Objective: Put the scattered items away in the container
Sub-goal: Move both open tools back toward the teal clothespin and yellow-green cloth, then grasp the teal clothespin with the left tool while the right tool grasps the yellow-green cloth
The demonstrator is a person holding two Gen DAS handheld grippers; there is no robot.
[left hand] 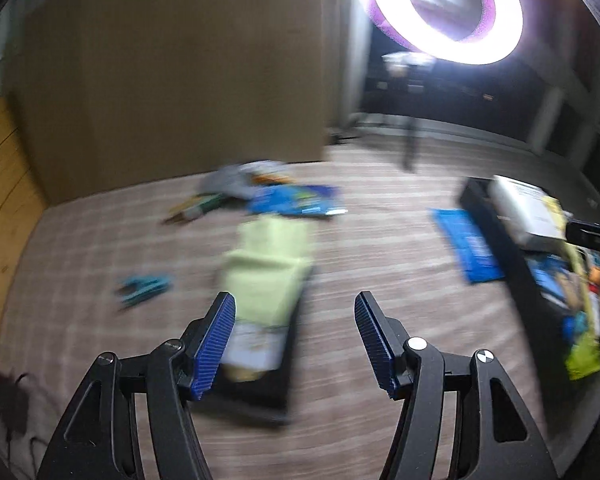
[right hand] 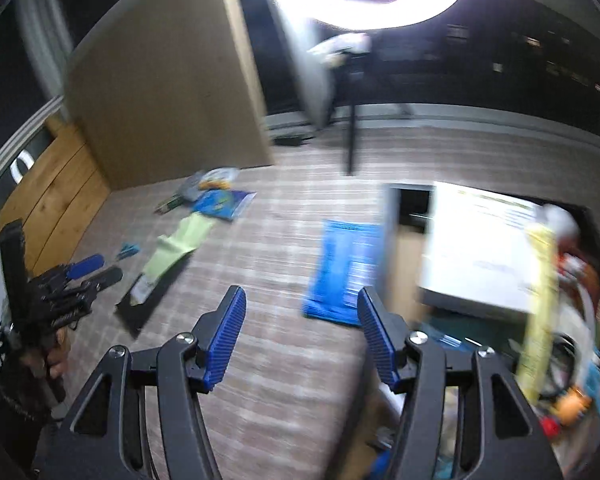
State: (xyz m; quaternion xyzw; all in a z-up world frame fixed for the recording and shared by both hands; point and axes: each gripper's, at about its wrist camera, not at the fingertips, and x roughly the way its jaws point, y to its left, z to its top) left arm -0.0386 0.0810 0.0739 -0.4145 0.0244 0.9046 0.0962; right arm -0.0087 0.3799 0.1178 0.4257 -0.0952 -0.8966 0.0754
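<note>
Striped carpet (left hand: 380,220) under ring light (left hand: 440,12)

My right gripper (right hand: 302,332), jaws apart with nothing between the blue pads (right hand: 225,338), over the striped bed cover (right hand: 284,400). Just ahead of my right fingertip: a flat blue packet (right hand: 340,268), beside the dark container (right hand: 588,280) to my right, which holds a white box (right hand: 480,248) and mixed items. Ahead-left: a yellow-green sheet (right hand: 180,246). Far left: a hand (right hand: 52,360) holding my left gripper (right hand: 94,270).
</note>
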